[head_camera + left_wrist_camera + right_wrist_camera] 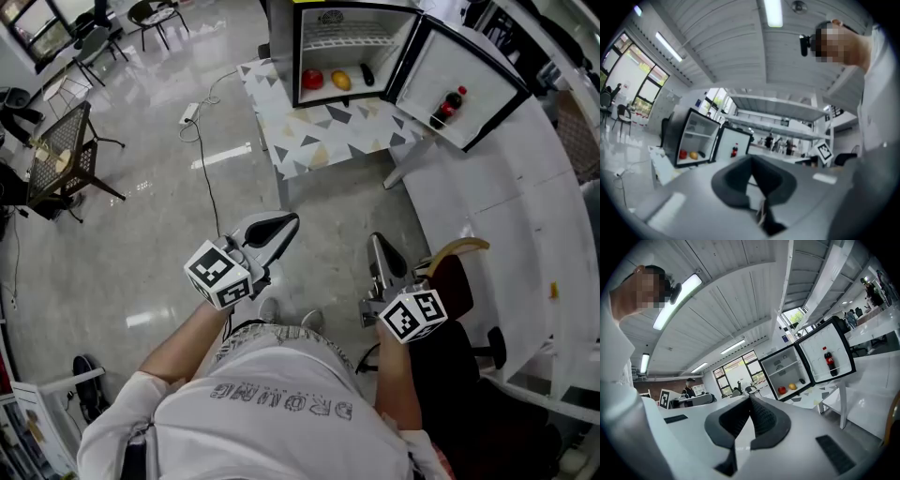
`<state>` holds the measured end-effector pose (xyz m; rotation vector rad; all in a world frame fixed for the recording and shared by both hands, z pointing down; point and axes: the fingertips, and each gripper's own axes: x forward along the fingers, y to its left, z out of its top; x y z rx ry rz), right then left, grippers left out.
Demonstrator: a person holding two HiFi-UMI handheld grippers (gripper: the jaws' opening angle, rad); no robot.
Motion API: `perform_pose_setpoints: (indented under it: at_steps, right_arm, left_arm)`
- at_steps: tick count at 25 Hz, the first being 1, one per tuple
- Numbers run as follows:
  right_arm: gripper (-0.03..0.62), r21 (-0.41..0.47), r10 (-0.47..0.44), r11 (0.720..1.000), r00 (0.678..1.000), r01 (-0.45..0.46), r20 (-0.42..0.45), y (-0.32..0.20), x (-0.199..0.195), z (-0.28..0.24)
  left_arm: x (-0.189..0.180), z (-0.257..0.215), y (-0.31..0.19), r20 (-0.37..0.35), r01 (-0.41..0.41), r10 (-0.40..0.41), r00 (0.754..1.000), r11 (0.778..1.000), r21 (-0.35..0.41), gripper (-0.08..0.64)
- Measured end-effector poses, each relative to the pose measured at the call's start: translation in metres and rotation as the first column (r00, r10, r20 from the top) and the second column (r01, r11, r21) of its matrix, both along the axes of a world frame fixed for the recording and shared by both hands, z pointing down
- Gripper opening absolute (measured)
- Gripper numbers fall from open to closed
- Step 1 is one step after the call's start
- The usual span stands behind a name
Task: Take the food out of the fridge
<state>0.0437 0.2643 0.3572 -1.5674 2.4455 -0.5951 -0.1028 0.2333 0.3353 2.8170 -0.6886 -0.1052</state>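
Note:
The small black fridge [352, 47] stands open on a triangle-patterned table [319, 136], far ahead of both grippers. On its floor lie a red fruit [312, 79], a yellow-orange fruit [341, 81] and a dark item [367, 74]. A cola bottle [451, 103] stands in the open door. My left gripper [284, 223] and right gripper [376, 242] are held level near my body, both shut and empty. The left gripper view shows its shut jaws [751, 159] with the fridge [691, 138] small behind them. In the right gripper view [750, 398] the fridge [787, 373] and bottle [828, 360] are also distant.
A white curved counter [525, 216] runs down the right, with a dark chair [455, 281] beside my right gripper. A power strip and cable [190, 112] lie on the glossy floor at left. A black wire stand [61, 155] and chairs are at far left.

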Motion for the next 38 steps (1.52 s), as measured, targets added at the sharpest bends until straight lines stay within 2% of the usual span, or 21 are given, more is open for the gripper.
perform_pose_setpoints:
  at_steps: [24,38]
  right_arm:
    - [-0.008,-0.025,-0.066,0.997,0.998,0.067,0.018,0.037,0.058,0.023]
    - [-0.009,-0.035,-0.066,0.997,0.998,0.067,0.016,0.012,0.074,0.03]
  left_arm:
    - [0.052,0.014,0.047,0.029,0.07,-0.069,0.997,0.998,-0.009,0.008]
    - [0.058,0.013,0.016,0.021,0.095,-0.096,0.995,0.995,0.009,0.008]
